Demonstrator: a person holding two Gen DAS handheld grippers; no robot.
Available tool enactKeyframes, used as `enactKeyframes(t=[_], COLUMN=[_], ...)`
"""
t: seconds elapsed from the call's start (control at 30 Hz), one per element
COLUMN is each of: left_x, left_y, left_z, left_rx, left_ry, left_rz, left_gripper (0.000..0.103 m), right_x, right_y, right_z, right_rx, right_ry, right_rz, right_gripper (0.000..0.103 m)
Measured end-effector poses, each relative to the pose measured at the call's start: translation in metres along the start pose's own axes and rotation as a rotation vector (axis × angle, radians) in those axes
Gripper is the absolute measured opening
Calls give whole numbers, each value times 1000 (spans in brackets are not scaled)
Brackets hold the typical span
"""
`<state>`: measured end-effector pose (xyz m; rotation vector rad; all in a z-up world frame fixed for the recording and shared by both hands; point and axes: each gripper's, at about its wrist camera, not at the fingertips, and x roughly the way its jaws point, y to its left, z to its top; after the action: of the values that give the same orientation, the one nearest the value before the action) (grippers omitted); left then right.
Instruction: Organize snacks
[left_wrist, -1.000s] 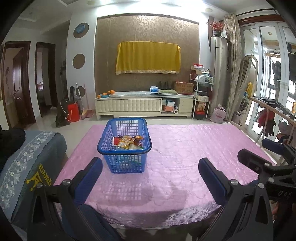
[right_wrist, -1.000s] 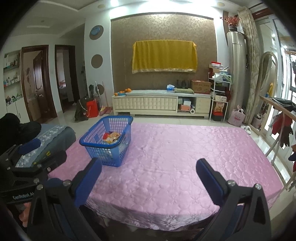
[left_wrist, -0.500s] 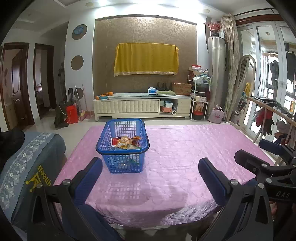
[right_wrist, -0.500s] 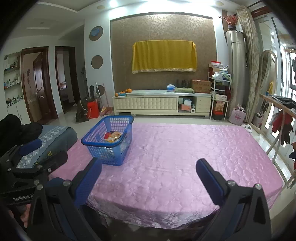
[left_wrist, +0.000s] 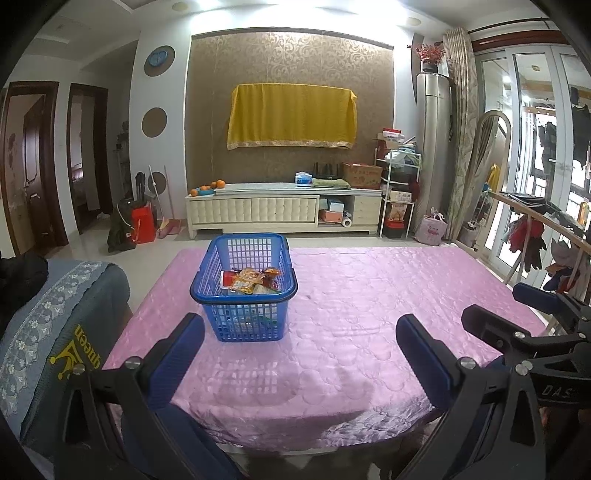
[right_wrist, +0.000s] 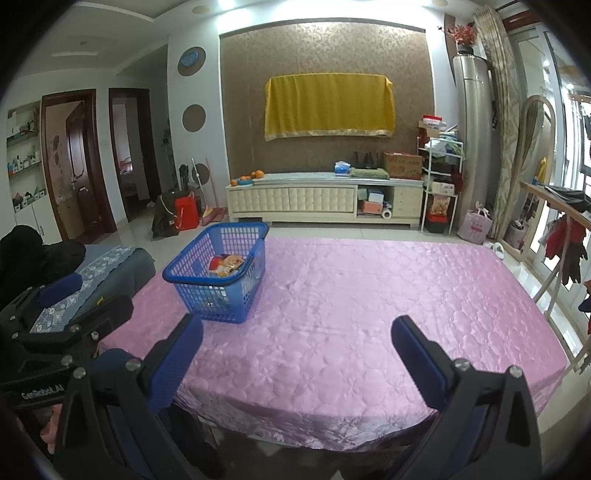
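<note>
Here, I hold both tools low at the near edge of the table (left_wrist: 369, 302), which is covered in a shiny pink quilted cloth. My left gripper (left_wrist: 299, 334) has its blue-padded fingers (left_wrist: 177, 354) spread wide with nothing between them, hovering over the cloth without touching it. My right gripper (right_wrist: 295, 336) is just as wide apart and just as empty, also above the near part of the cloth. In the left wrist view my right tool shows at the right edge, and in the right wrist view my left tool shows at the left edge, so the two sit side by side and apart. The blue basket (left_wrist: 243, 295) stands upright on the cloth, toward the left side of the table, ahead of my left gripper and well apart from both. Inside it lie the snacks (left_wrist: 251, 280), a loose heap of packets in orange, red and yellow wrappers; I cannot tell exactly how many. From the right wrist view the same basket (right_wrist: 221, 273) sits ahead and to the left. Beside the table on the left is a grey-blue cushion cover (left_wrist: 55, 332) with a flowered border and yellow lettering. Across the room a cream cabinet (left_wrist: 284, 212) stands against the wall beneath a yellow cloth (left_wrist: 291, 116).
</note>
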<state>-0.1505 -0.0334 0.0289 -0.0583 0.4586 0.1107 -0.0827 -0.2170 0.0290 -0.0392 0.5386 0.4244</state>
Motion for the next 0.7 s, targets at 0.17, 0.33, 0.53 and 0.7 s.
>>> enactKeyframes(t=[0.17, 0.33, 0.53, 0.7], left_x=[-1, -2, -1, -2], left_y=[0, 2, 2, 3], left_z=[1, 0, -1, -1], left_rx=[2, -5, -4, -4], left_ry=[-1, 2, 10, 9], left_rz=[5, 4, 6, 10], left_gripper=[103, 103, 103, 103], right_x=[0, 0, 1, 1], right_y=[0, 0, -1, 0], right_z=[-1, -1, -2, -2], right_rx=[0, -2, -5, -5], right_ry=[3, 7, 20, 28], right_rz=[-1, 1, -1, 2], right_gripper=[103, 103, 103, 103])
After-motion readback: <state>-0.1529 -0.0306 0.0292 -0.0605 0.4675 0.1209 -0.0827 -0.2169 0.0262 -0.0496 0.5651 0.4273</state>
